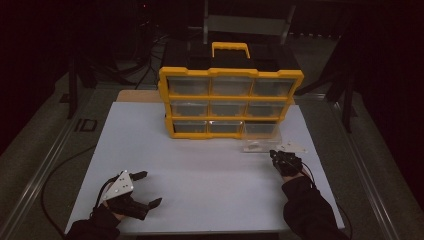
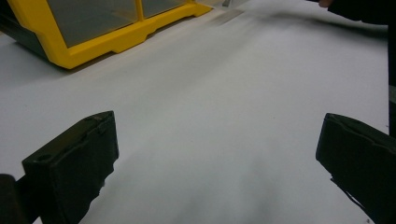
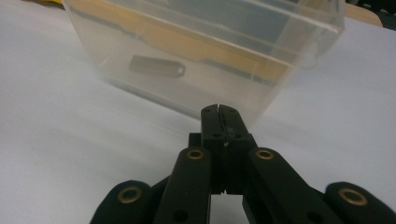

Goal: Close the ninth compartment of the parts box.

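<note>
Sitting near the table's right edge, a clear plastic drawer (image 3: 205,51) holds one small dark part (image 3: 157,66); right claw (image 3: 218,110) together, left claw (image 2: 215,154) apart.

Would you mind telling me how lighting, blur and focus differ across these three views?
High view: dim, surroundings nearly black, the white table top brightest. Left gripper view: sharp on the open left gripper, soft and smeared toward the yellow organizer. Right gripper view: shut right gripper fairly crisp, the clear plastic drawer hazy, with the dark part inside blurred.
</note>
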Demonstrator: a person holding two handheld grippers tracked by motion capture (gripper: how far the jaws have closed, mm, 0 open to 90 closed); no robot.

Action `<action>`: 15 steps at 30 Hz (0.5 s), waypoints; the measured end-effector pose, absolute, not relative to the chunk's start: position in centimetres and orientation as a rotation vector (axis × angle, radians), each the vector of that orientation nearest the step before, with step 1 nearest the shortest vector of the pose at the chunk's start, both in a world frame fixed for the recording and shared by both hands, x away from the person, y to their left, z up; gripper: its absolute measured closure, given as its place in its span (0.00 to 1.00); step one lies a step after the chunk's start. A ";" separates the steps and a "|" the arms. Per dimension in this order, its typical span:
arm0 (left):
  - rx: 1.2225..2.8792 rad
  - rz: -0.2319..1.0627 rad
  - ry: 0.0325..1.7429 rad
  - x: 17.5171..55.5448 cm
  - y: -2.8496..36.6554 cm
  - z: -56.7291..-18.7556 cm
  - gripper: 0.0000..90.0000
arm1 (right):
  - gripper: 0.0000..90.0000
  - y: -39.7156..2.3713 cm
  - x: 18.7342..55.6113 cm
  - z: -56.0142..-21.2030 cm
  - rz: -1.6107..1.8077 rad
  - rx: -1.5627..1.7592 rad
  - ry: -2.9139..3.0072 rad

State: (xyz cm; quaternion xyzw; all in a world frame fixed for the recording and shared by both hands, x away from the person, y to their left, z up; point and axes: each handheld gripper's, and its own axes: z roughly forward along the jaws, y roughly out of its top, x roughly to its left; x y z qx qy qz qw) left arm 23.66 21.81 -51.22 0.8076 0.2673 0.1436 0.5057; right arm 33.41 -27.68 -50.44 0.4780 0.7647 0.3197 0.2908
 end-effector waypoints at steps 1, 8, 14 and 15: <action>1.945 0.346 0.645 23.7 21.8 -51.2 0.00 | 1.00 -27.6 33.5 -50.4 0.851 1.278 2.037; 1.939 0.346 0.645 23.6 21.9 -51.2 0.00 | 1.00 -27.2 34.1 -50.4 0.849 1.277 2.037; 1.941 0.347 0.645 23.6 21.9 -51.2 0.00 | 1.00 -27.2 34.5 -50.3 0.857 1.287 2.031; 1.942 0.348 0.644 23.6 21.9 -51.2 0.00 | 1.00 -27.2 34.5 -50.3 0.857 1.289 2.029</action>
